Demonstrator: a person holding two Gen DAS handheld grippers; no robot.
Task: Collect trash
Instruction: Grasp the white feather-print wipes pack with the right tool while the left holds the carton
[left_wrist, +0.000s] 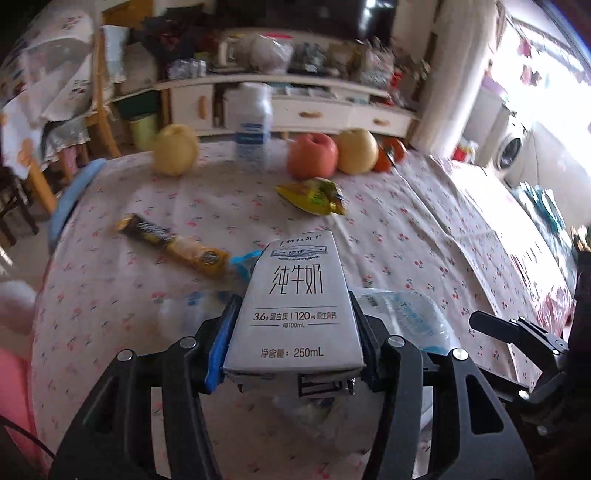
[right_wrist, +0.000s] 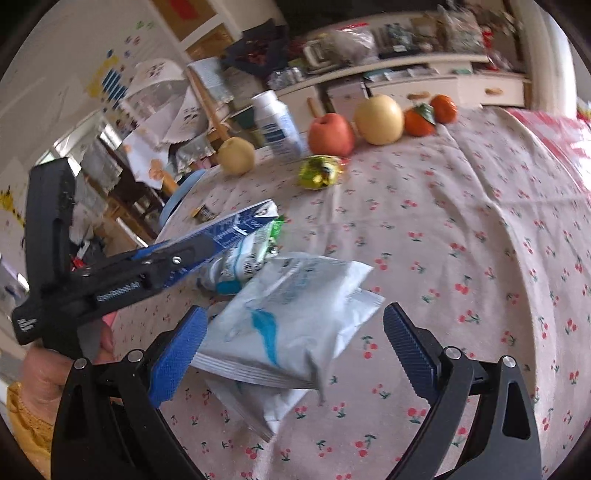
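1. Here the left gripper (left_wrist: 293, 332) pinches a white milk carton (left_wrist: 295, 302) between its jaws, held above the cherry-print tablecloth (left_wrist: 406, 240).
2. The right gripper (right_wrist: 295, 354) has its jaws spread wide, with a white-and-blue plastic pouch (right_wrist: 291, 325) between them, touching the blue left pad (right_wrist: 177, 358).
3. A yellow wrapper (left_wrist: 314, 197) and a snack bar wrapper (left_wrist: 173, 240) lie on the cloth.
4. Apples, pears and a white bottle (left_wrist: 253, 125) stand at the far edge.
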